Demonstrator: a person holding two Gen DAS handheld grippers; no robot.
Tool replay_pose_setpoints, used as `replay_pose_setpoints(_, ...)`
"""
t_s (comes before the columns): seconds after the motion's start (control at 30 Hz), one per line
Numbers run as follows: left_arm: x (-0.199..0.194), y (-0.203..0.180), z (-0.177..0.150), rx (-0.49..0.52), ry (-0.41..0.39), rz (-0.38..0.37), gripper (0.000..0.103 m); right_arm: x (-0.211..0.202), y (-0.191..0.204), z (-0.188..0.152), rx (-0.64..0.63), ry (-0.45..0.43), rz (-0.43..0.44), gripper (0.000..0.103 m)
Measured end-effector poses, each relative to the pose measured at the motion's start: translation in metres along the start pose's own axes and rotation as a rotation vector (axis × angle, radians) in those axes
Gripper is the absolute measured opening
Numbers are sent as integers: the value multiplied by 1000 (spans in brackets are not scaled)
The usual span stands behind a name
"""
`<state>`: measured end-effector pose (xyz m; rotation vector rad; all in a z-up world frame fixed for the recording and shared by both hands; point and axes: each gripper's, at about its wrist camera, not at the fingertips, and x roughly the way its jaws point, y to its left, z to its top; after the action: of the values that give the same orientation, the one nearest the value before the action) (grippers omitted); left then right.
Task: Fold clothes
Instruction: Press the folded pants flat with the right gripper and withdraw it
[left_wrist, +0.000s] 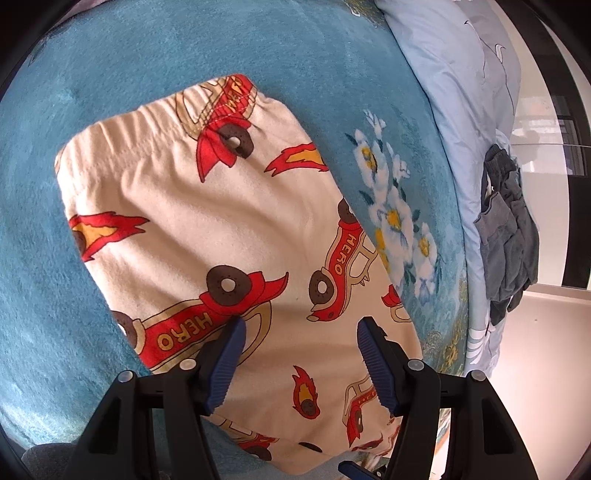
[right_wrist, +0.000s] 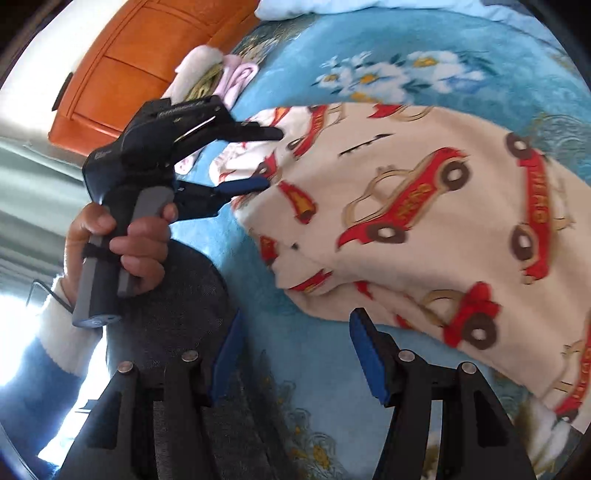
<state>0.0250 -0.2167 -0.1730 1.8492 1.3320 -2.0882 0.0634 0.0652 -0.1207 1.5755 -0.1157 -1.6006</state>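
Note:
Cream pyjama trousers (left_wrist: 207, 206) printed with red cars and flames lie on a teal flowered blanket (left_wrist: 110, 74), waistband at the far end. My left gripper (left_wrist: 301, 325) stands open just over the near part of the cloth, its blue pads apart and pressing on nothing. In the right wrist view the same trousers (right_wrist: 424, 206) lie folded over. A hand holds the left gripper (right_wrist: 267, 158) at their left edge, jaws apart. My right gripper (right_wrist: 295, 321) is open above bare blanket (right_wrist: 317, 369), just short of the trousers' near edge, with nothing between its fingers.
A grey garment (left_wrist: 506, 236) lies on the pale blue duvet (left_wrist: 454, 74) at the bed's right side. Pink and white clothes (right_wrist: 221, 77) are piled by an orange wooden headboard (right_wrist: 147, 55). The person's grey trouser leg (right_wrist: 177, 295) is beside my right gripper.

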Motion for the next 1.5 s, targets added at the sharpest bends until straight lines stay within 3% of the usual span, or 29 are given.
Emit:
replay_pose_setpoints(0.2, -5, 1, -5, 6, -18, 17, 67, 40, -1, 12, -10, 44, 9, 62)
replay_pose_setpoints(0.37, -7, 3, -5, -6, -28, 17, 67, 50, 1, 24, 48, -47, 30, 62)
replay_pose_setpoints(0.67, -4, 2, -4, -4, -24, 23, 67, 43, -13, 12, 188, 79, 377, 62)
replay_pose_setpoints(0.73, -3, 0, -3, 2, -22, 30, 67, 33, -19, 6, 208, 85, 406, 62)
replay_pose_setpoints(0.87, 1, -2, -3, 10, -15, 42, 67, -11, -43, -9, 254, -9, 306, 62)
replay_pose_setpoints(1.0, 3, -3, -2, 16, -12, 51, 67, -78, -110, -44, 447, -184, 121, 62)
replay_pose_setpoints(1.13, 4, -6, -3, 23, -10, 56, 67, -164, -183, -118, 722, -408, -117, 62)
replay_pose_setpoints(1.23, 2, -5, -4, 17, -12, 53, 67, -221, -225, -178, 920, -558, -240, 62)
replay_pose_setpoints(1.37, -1, -6, -6, 14, -17, 69, 67, -252, -255, -216, 1065, -698, -306, 62)
replay_pose_setpoints(1.5, -6, -4, -9, 10, -31, 80, 67, -252, -276, -216, 1134, -761, -254, 62)
